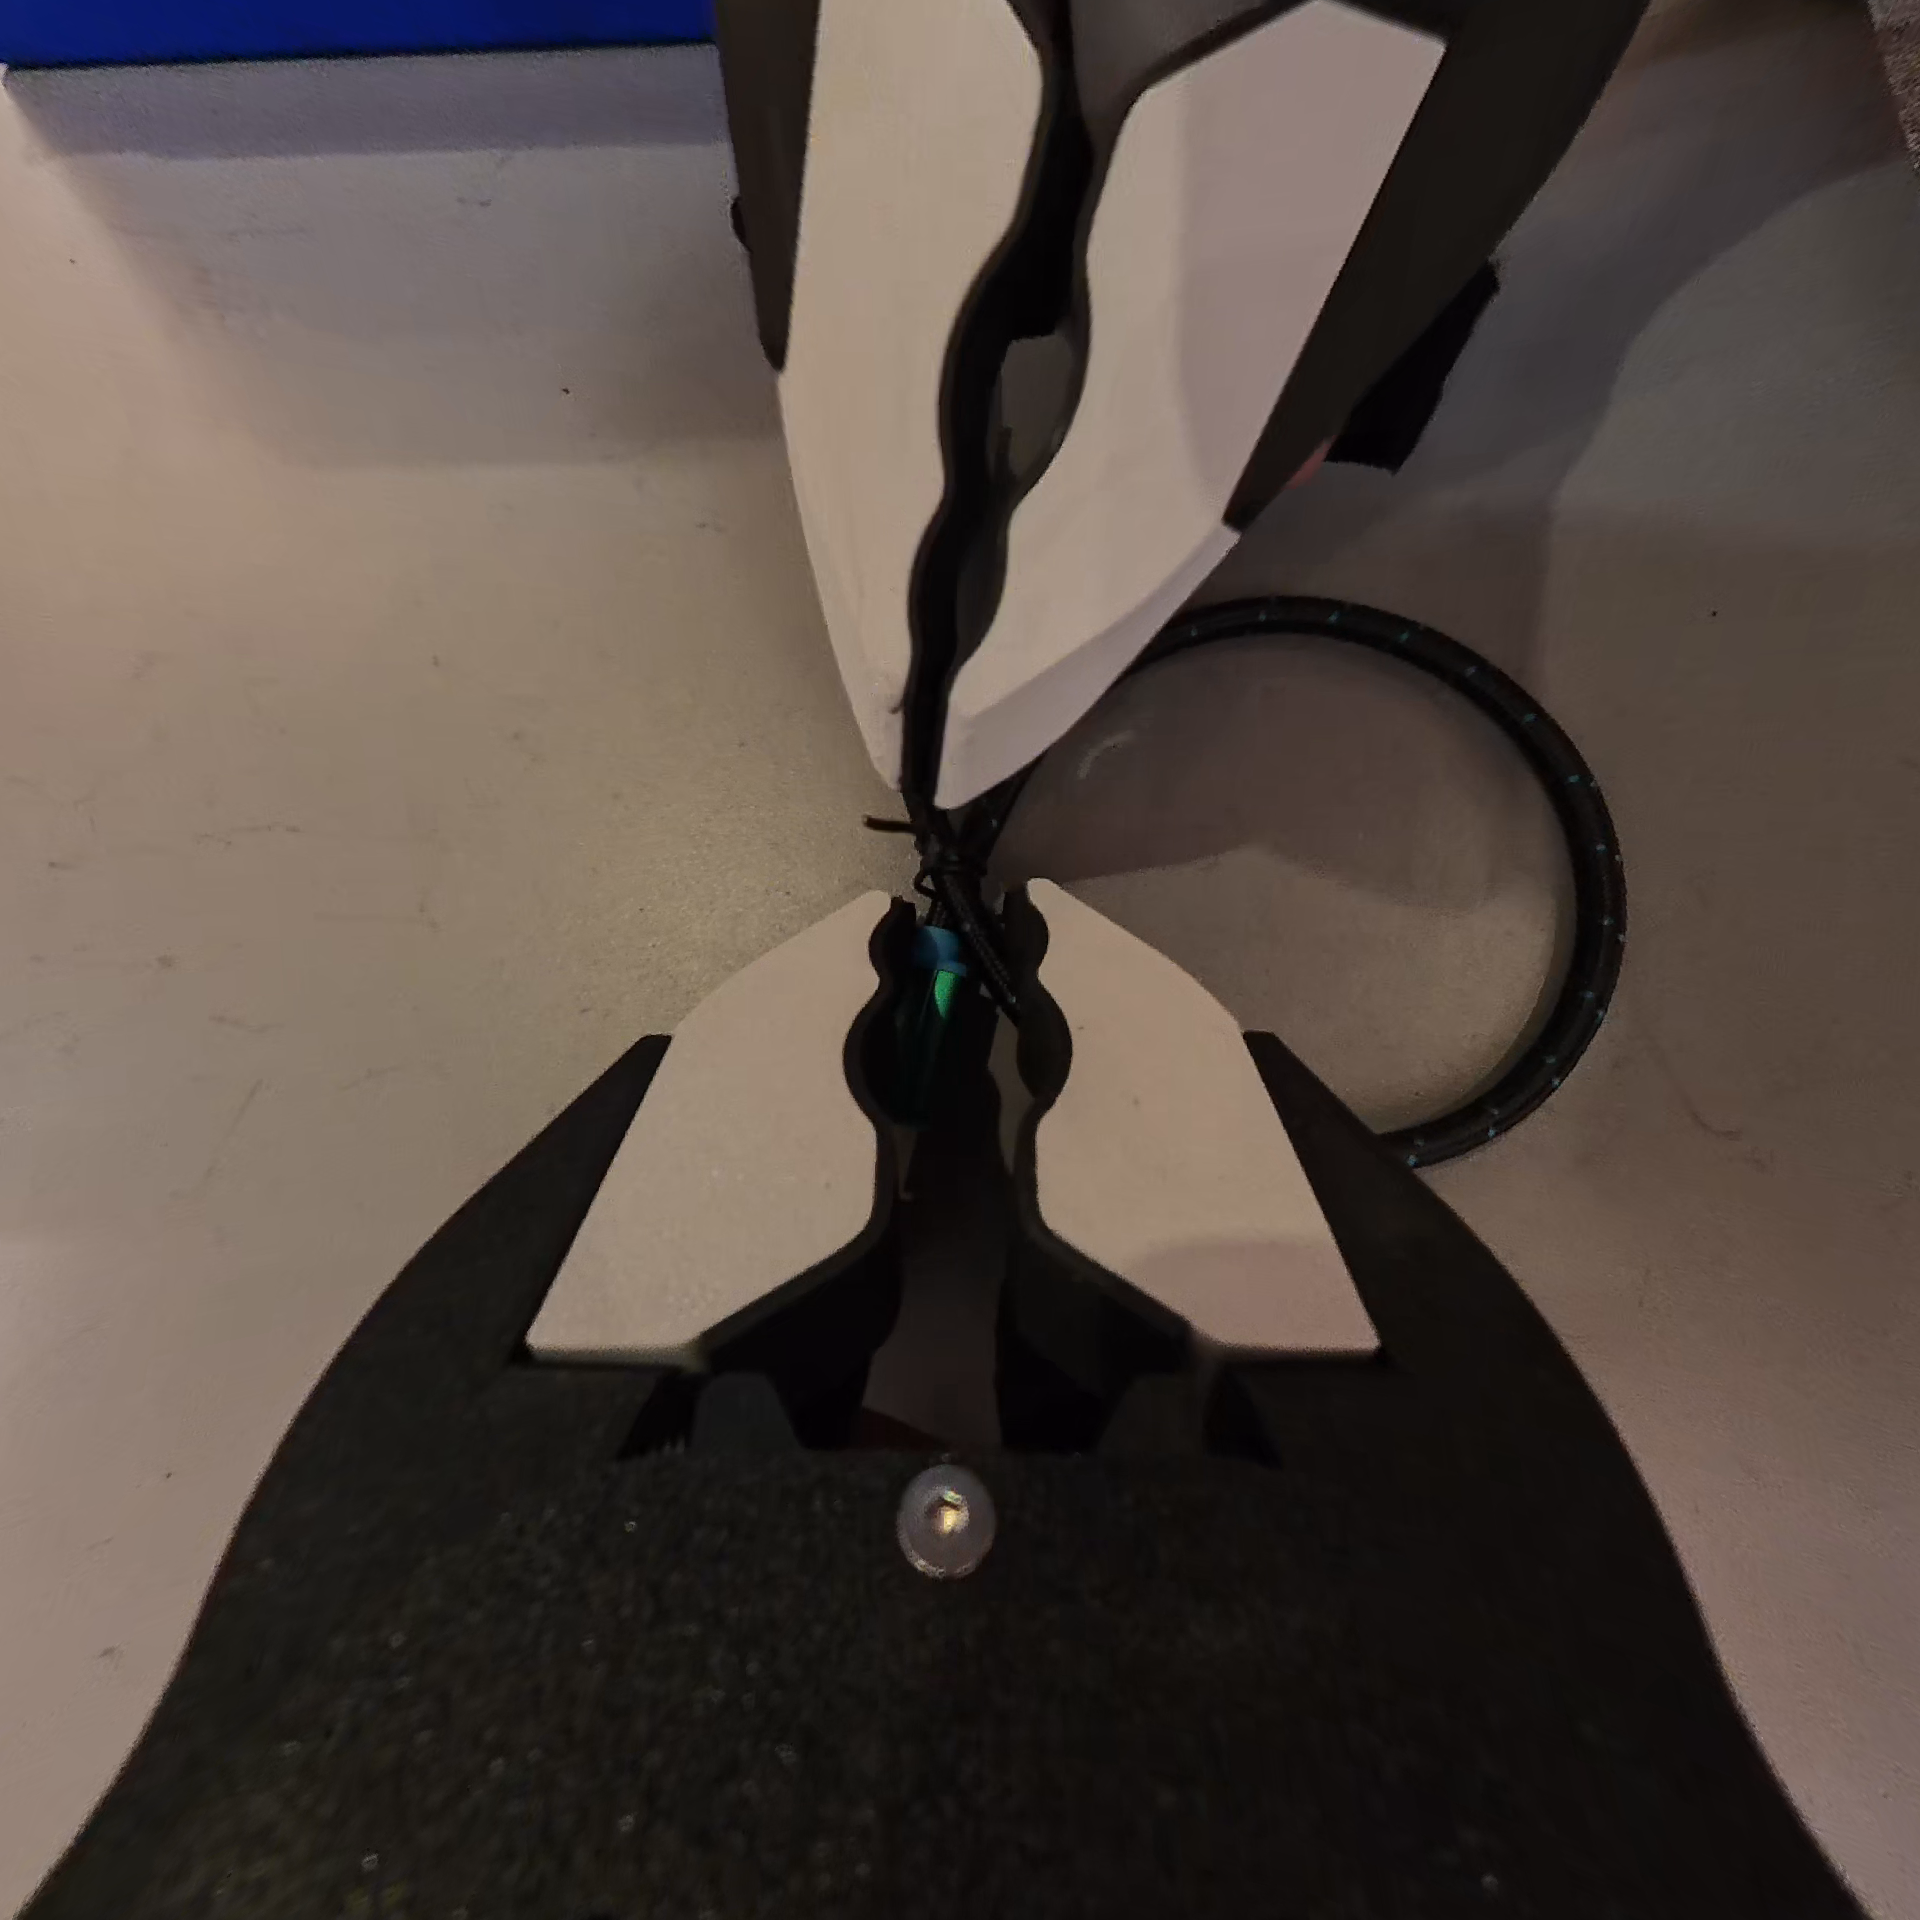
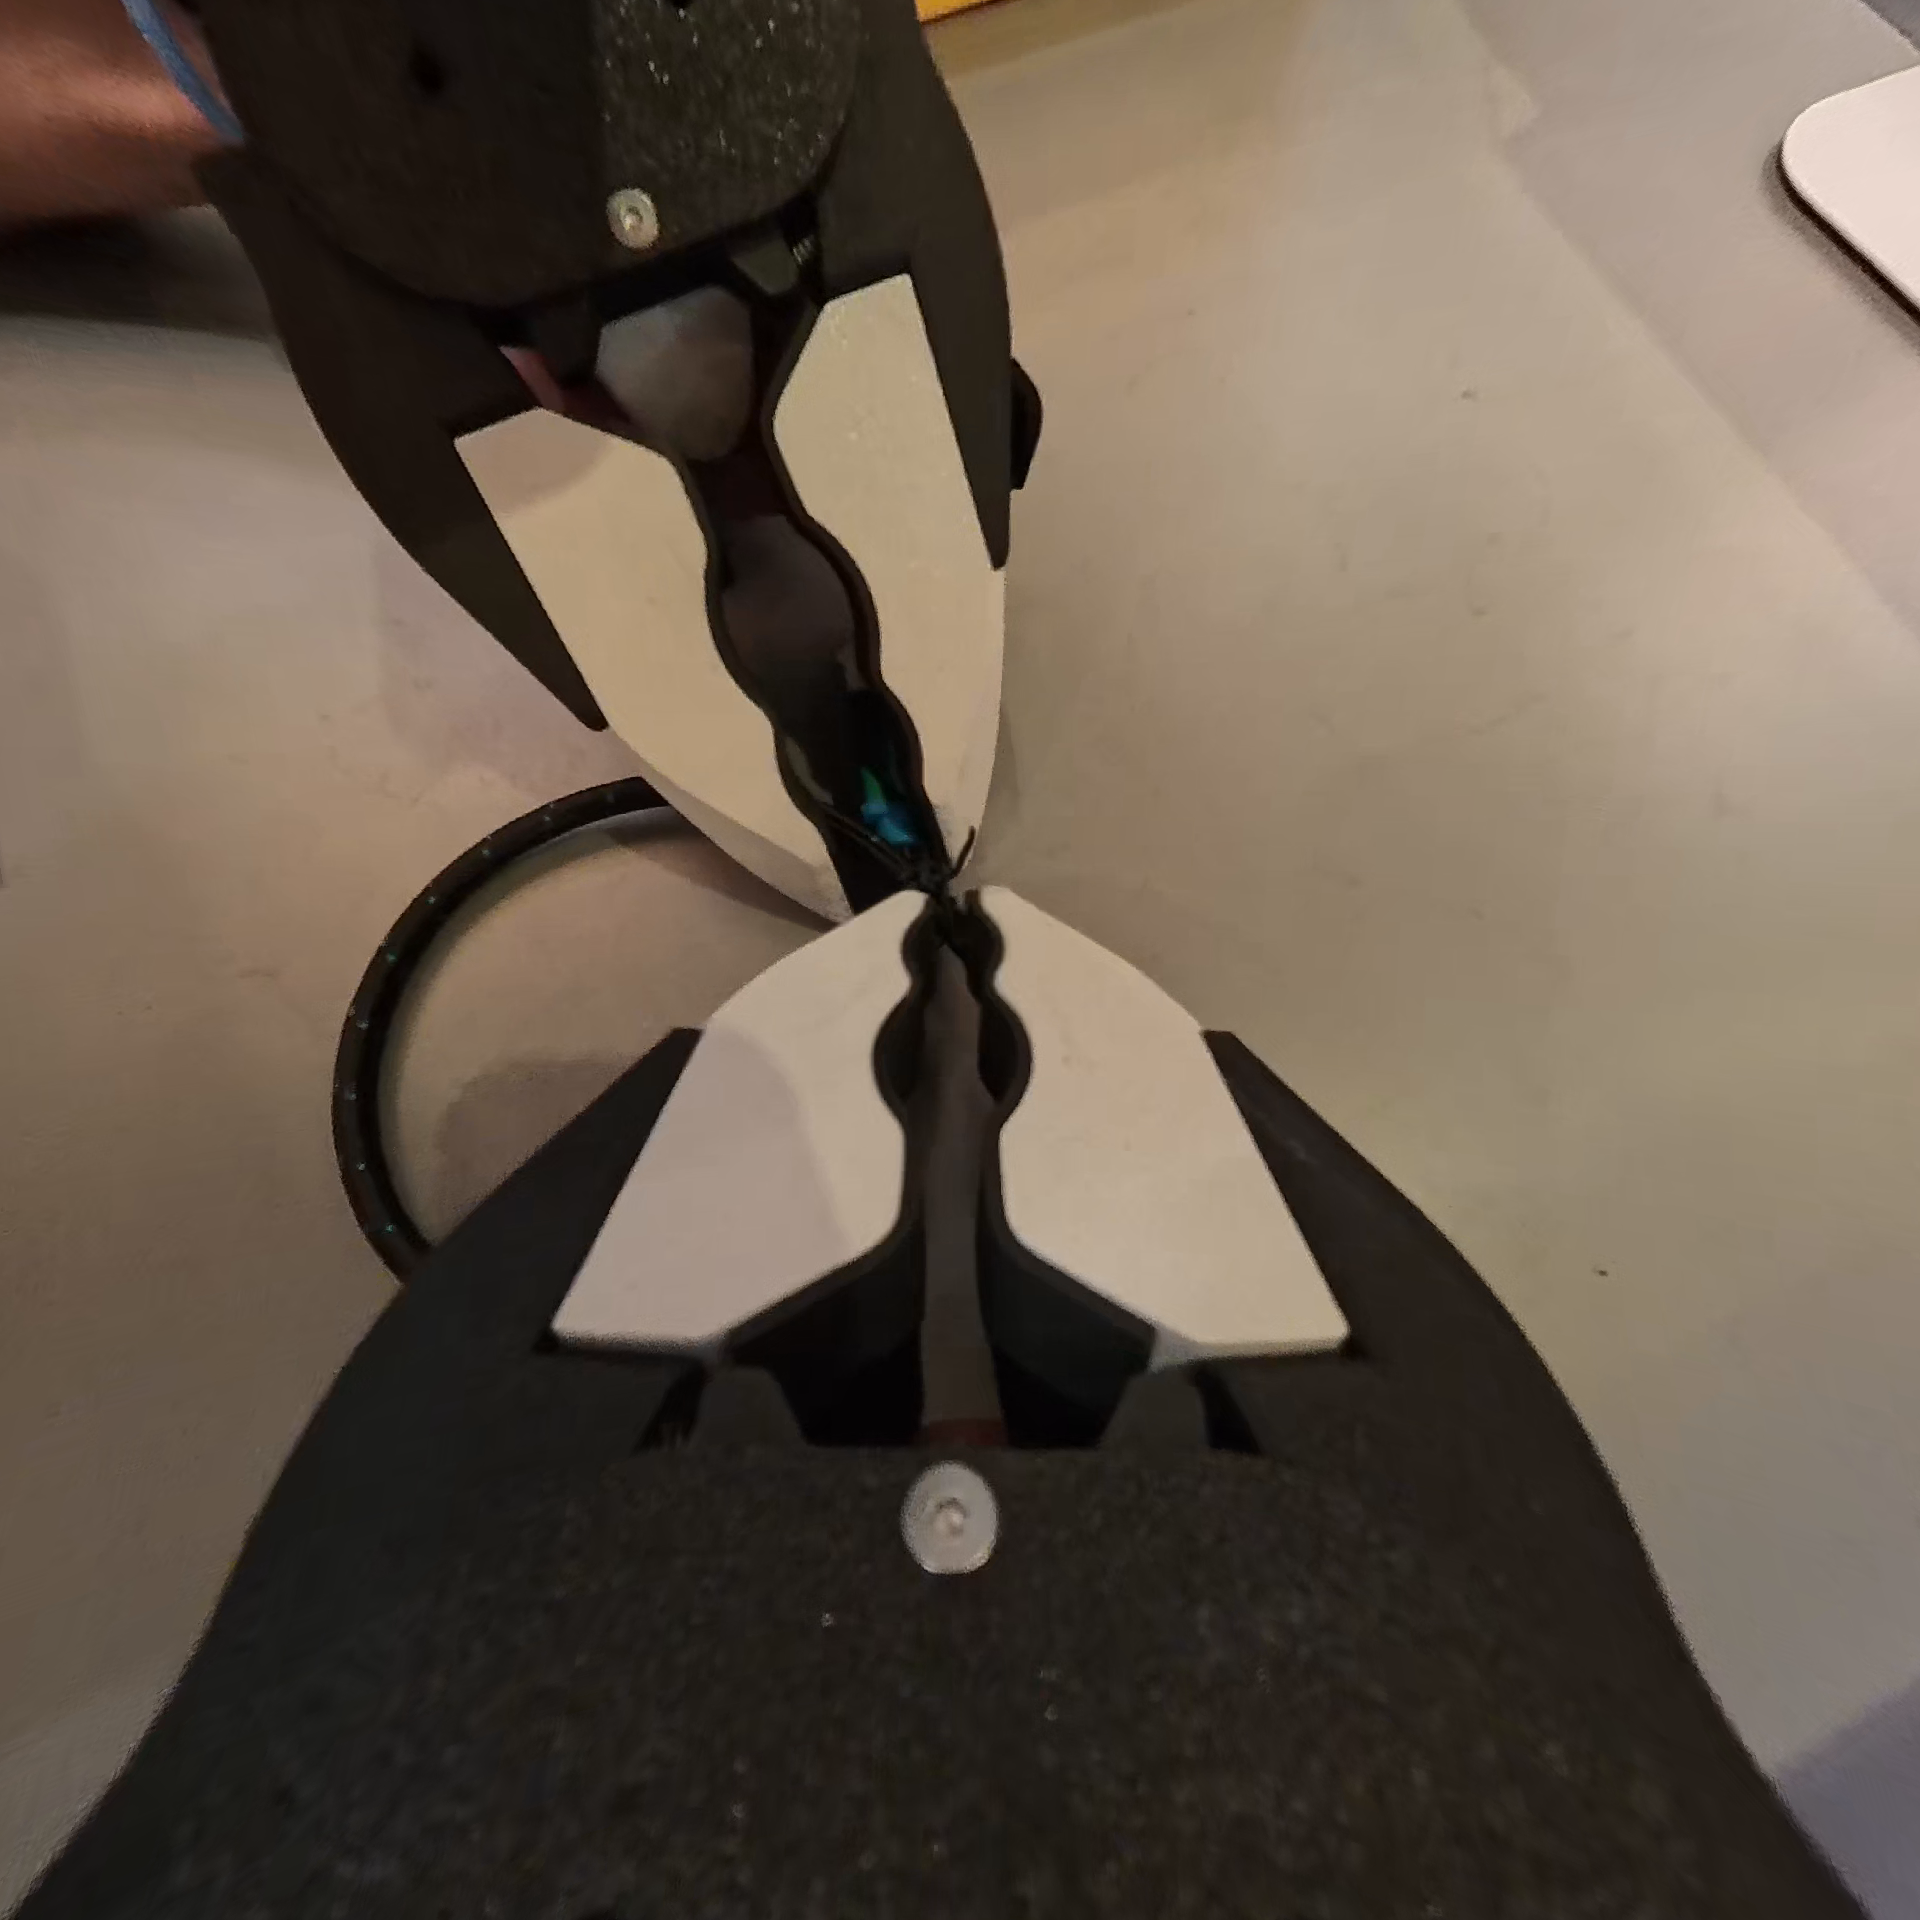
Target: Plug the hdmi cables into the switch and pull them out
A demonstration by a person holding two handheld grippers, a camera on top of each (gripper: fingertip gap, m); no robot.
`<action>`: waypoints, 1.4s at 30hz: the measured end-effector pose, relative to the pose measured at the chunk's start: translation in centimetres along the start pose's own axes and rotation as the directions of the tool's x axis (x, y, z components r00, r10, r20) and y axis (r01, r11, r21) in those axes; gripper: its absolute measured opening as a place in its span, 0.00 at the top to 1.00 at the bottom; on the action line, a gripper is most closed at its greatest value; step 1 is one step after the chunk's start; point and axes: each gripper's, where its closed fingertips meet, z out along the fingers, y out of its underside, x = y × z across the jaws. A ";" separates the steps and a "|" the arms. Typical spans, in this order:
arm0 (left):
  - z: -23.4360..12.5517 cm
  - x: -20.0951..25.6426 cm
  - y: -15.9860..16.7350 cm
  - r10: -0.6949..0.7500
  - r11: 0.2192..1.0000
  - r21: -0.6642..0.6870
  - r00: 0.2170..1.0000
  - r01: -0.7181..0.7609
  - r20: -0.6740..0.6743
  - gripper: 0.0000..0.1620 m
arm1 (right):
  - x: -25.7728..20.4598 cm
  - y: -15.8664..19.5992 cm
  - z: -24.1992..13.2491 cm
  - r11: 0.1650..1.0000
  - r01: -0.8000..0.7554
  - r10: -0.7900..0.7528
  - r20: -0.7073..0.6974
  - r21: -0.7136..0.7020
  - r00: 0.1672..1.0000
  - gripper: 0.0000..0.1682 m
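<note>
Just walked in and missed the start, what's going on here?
A person holds two tools tip to tip over a pale table. The left tool is closed on the coiled black braided cable near its blue-green plug end; the right tool pinches the thin black tie around it. No switch is in view.

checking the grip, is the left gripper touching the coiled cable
Touching. The left wrist view shows the left gripper with its jaws closed on the cable bundle at its tie, beside a blue-green connector.
</note>
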 end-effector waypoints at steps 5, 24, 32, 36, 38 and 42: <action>0.0 -0.1 0.0 -0.007 1.000 -0.001 1.000 0.007 0.001 0.88 | -0.8 0.5 -0.1 0.999 0.016 -0.015 0.041 -0.036 0.999 1.00; 0.0 0.0 0.0 -0.010 1.000 -0.001 1.000 0.010 -0.002 0.89 | 0.2 -0.1 -0.5 0.964 0.257 -0.264 -0.119 -0.068 0.957 0.93; 0.0 0.0 0.0 -0.011 1.000 -0.001 1.000 0.011 -0.003 0.88 | 0.1 -0.2 -0.6 0.917 0.387 -0.397 -0.168 -0.091 0.902 0.93; 0.0 0.0 0.0 -0.015 1.000 -0.001 1.000 0.015 -0.008 0.88 | -1.6 -0.7 -0.7 0.823 0.563 -0.567 -0.150 -0.073 0.810 0.92; 0.0 0.0 0.0 -0.016 1.000 -0.001 1.000 0.016 -0.008 0.88 | -1.3 -0.3 -0.7 0.767 0.629 -0.641 -0.186 -0.125 0.745 0.91; 0.0 0.0 0.0 -0.017 1.000 -0.001 1.000 0.017 -0.010 0.88 | 0.1 0.3 -0.2 0.752 0.624 -0.659 -0.229 -0.213 0.717 0.92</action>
